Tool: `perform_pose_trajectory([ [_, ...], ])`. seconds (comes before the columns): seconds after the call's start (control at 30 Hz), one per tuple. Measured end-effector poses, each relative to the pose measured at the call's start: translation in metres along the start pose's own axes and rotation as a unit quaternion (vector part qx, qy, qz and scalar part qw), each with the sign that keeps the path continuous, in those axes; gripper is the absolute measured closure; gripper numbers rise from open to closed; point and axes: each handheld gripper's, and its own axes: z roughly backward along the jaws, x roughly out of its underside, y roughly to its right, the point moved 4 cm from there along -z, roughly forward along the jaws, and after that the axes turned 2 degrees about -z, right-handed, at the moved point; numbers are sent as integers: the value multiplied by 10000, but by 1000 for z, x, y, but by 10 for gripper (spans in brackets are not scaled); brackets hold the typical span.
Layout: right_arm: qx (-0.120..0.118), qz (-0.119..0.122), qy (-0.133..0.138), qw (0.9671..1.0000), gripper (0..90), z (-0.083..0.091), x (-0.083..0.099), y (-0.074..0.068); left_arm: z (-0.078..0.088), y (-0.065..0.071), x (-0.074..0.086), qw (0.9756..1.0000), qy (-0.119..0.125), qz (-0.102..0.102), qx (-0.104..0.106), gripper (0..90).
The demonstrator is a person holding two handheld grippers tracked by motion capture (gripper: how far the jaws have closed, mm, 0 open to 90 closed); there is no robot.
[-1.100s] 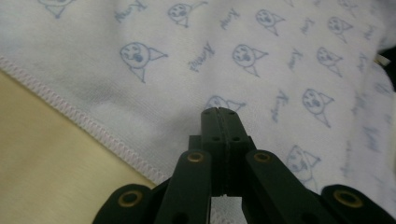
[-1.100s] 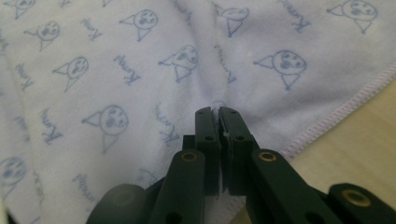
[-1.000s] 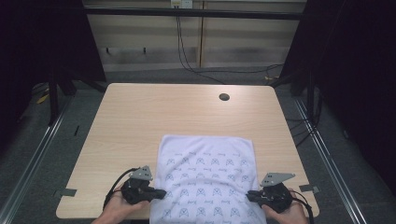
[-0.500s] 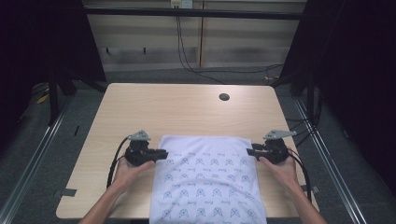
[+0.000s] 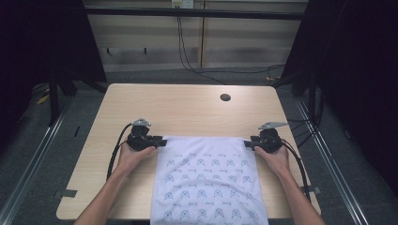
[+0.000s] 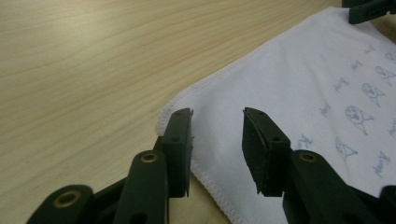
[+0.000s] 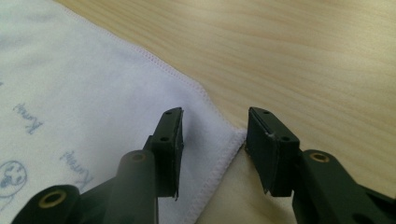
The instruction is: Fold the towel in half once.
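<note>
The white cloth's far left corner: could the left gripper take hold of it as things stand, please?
Probably yes. The left gripper has just been opening, and the corner of the white cloth lies flat on the table between its parted jaws, unpinched. Nothing blocks it; closing should catch the hem.

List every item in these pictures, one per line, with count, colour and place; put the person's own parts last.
white cloth with a pale blue printed pattern: one, white, flat on the near half of the table, its near edge running out of the bottom of the high view.
light wooden table: one, pale wood, centre of the high view.
round dark hole: one, dark, in the table's far right part.
black cables: several, black, on the floor beyond the table.
left gripper: one, black, at the cloth's far left corner, jaws just opened and apart over that corner.
right gripper: one, black, at the cloth's far right corner, jaws just opened, corner between them.
forearms: two, coming in from the bottom edge.
</note>
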Motion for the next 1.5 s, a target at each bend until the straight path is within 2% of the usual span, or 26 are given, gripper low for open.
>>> perform_pose_trajectory([
  [0.03, 5, 46, -30, 10000, 580, 0, 0, -1, 2, -2, 0, 10000, 16, -1, -39, 616],
  [0.17, -41, 207, -46, 9998, 761, 2, 3, -10, 5, -11, 3, 9996, 91, 167, -199, 592],
  [0.23, -47, 175, -45, 9998, 830, 3, 4, -13, 6, -13, 4, 9994, 108, 226, -239, 584],
  [0.33, -142, 138, -27, 9998, 855, 4, 3, -17, 5, -16, 6, 9996, 19, 115, -265, 560],
  [0.43, -181, 127, 42, 9997, 857, 8, 0, -20, 2, -18, 6, 9996, 46, 167, -210, 554],
  [0.67, -269, 15, 168, 9995, 857, 13, 0, -19, -11, -7, 7, 9998, -117, -68, -111, 542],
  [0.73, -322, -18, 198, 9993, 857, 13, 0, -20, -14, -3, 6, 9997, -162, -128, -99, 599],
  [0.8, -354, -17, 208, 9992, 857, 14, 0, -21, -16, 2, 7, 9996, -181, -201, -7, 739],
  [0.83, -384, -44, 214, 9990, 857, 14, 0, -22, -17, 3, 8, 9995, -202, -261, 15, 843],
  [0.87, -396, -41, 209, 9990, 857, 15, 0, -22, -18, 6, 8, 9993, -219, -311, 11, 866],
  [0.9, -419, -39, 227, 9989, 857, 15, -1, -22, -18, 8, 8, 9993, -204, -284, 116, 869],
  [1.0, -431, -87, 317, 9985, 858, 22, -5, -20, -12, 12, 3, 9995, -9, -227, 236, 871],
  [1.07, -499, -210, 597, 9967, 860, 33, -11, -15, -3, 15, -3, 9991, 177, -225, 304, 872],
  [1.13, -504, -237, 753, 9956, 861, 43, -17, -12, 9, 18, -12, 9982, 426, -266, 330, 873],
  [1.2, -535, -240, 974, 9935, 862, 55, -25, -10, 18, 19, -22, 9974, 614, -279, 273, 873],
  [1.27, -597, -276, 1158, 9911, 861, 63, -34, -9, 25, 20, -31, 9959, 792, -273, 329, 873],
  [1.33, -568, -255, 1205, 9908, 861, 66, -44, -7, 32, 19, -42, 9945, 960, -277, 300, 873],
  [1.5, -536, -172, 1430, 9881, 861, 81, -77, -3, 41, 15, -66, 9932, 1098, -363, 161, 873],
])
